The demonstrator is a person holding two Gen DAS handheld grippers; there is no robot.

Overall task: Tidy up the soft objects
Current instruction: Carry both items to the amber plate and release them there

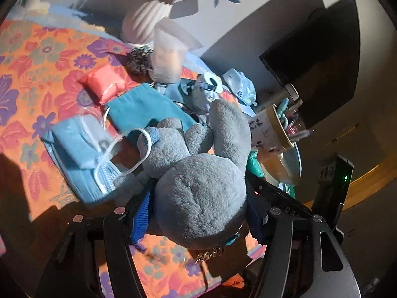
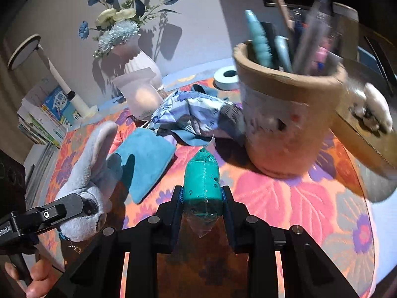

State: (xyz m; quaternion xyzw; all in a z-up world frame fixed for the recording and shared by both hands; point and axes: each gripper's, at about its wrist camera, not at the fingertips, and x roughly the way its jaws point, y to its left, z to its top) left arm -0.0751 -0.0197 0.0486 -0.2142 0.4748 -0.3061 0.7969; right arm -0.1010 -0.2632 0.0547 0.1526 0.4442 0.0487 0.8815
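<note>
The left hand-held gripper (image 1: 198,213) stands at a middling width, its black fingers with blue pads (image 1: 142,213) pressed against both sides of a grey plush rabbit toy (image 1: 198,178). The rabbit's round head fills the gap between the fingers, and its long ears reach forward past the fingertips. A small gold chain (image 1: 208,254) hangs below the toy, close to the gripper's base.

The right hand-held gripper (image 2: 202,196) is narrow, clamped on a small teal packet sealed in clear plastic wrap (image 2: 202,181). The packet stands lengthwise between the fingers, its crimped end sticking out ahead of the tips and its other end back toward the gripper body.

Both hold their things above a desk covered with an orange floral cloth (image 2: 285,193). Ahead and to the left of the left hand-held gripper lie a stack of pale blue face masks with white ear loops (image 1: 82,154), just beyond them a folded teal cloth (image 1: 144,111), and farther out a red packet in clear wrap (image 1: 104,82).

From the right wrist view, the left gripper and its rabbit sit low to the left, with a bare hand (image 2: 37,278) on its handle. The teal cloth lies ahead and to the left of the right gripper, a crumpled blue-and-white plastic bag (image 2: 196,114) is farther ahead, and a tan cardboard cup of pens (image 2: 290,119) is ahead to the right.
</note>
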